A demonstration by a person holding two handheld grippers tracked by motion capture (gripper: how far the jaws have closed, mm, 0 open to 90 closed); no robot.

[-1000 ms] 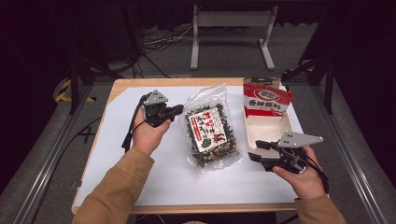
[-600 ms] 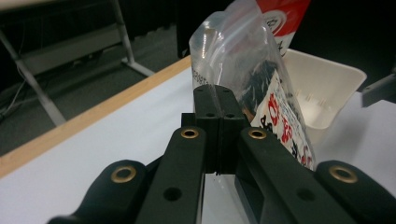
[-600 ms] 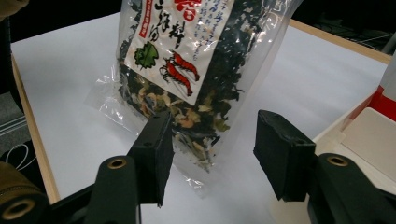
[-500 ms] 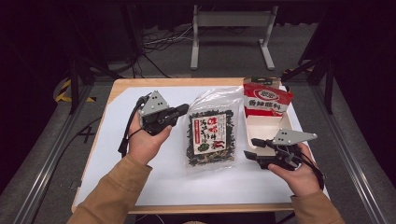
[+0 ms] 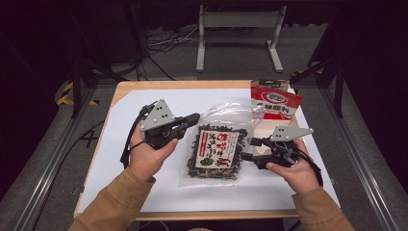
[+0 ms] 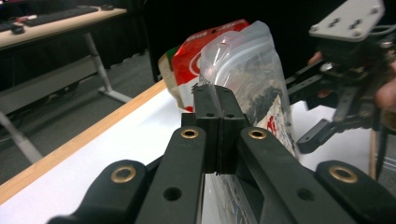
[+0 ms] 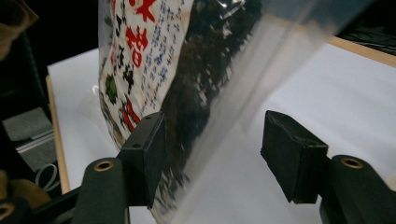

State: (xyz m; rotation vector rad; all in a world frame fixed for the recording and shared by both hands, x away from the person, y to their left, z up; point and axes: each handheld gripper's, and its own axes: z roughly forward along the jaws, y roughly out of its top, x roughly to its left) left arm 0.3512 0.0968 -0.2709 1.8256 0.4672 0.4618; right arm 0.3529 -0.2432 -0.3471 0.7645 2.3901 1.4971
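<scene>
A clear plastic bag (image 5: 216, 153) of dark dried food with a red and white label lies mid-table, its upper left edge lifted. My left gripper (image 5: 196, 117) is shut on that thin clear edge (image 6: 212, 91), and the bag (image 6: 254, 65) rises behind its jaws. My right gripper (image 5: 245, 149) is at the bag's right side. Its jaws have just been opening. In the right gripper view the bag (image 7: 187, 70) hangs between the right gripper's (image 7: 215, 135) jaws, close to the left pad and apart from the right one.
A red and white snack packet (image 5: 275, 102) stands at the back right, above a pale cardboard box (image 5: 267, 131). A white mat (image 5: 139, 98) covers the wooden table (image 5: 192, 84). The other hand's gripper (image 6: 303, 109) shows in the left gripper view.
My left gripper has risen and moved right, lifting the bag's edge so the bag tilts up. My right gripper has slid left up to the bag, and its jaws stand wider.
</scene>
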